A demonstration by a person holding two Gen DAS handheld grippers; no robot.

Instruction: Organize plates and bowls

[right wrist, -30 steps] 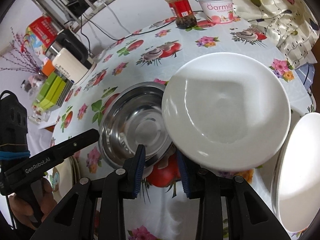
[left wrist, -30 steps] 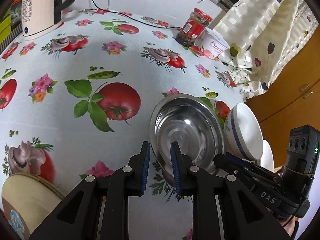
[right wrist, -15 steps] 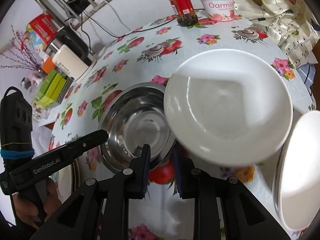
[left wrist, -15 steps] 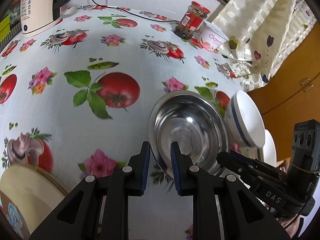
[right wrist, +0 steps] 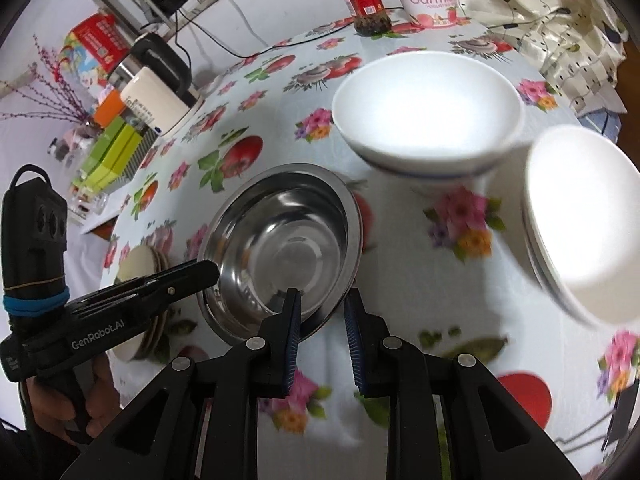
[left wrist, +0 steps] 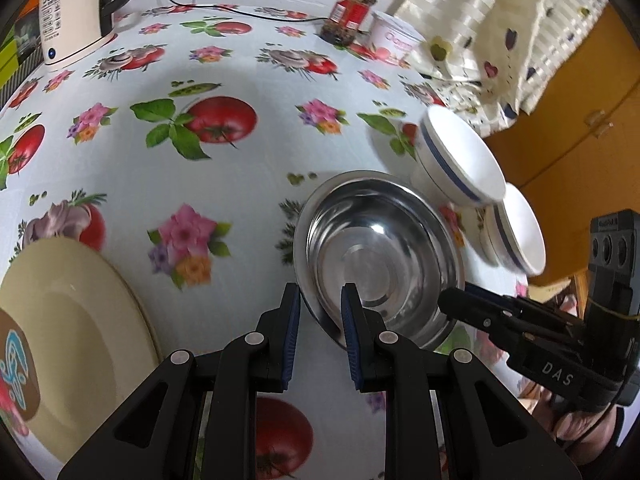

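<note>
Since the earlier frame, the steel bowl (left wrist: 380,256) is sitting nearer the cream plates (left wrist: 76,320) on the worktop (left wrist: 224,200). Both grippers' jaws are straddling its rim, seemingly clamping it, though contact is hard to judge. White bowls (right wrist: 428,120) are blurring.

Both my wrist views look steeply down, close over the steel bowl (left wrist: 380,256) (right wrist: 280,248): left from its near-left, right from near-right.
</note>
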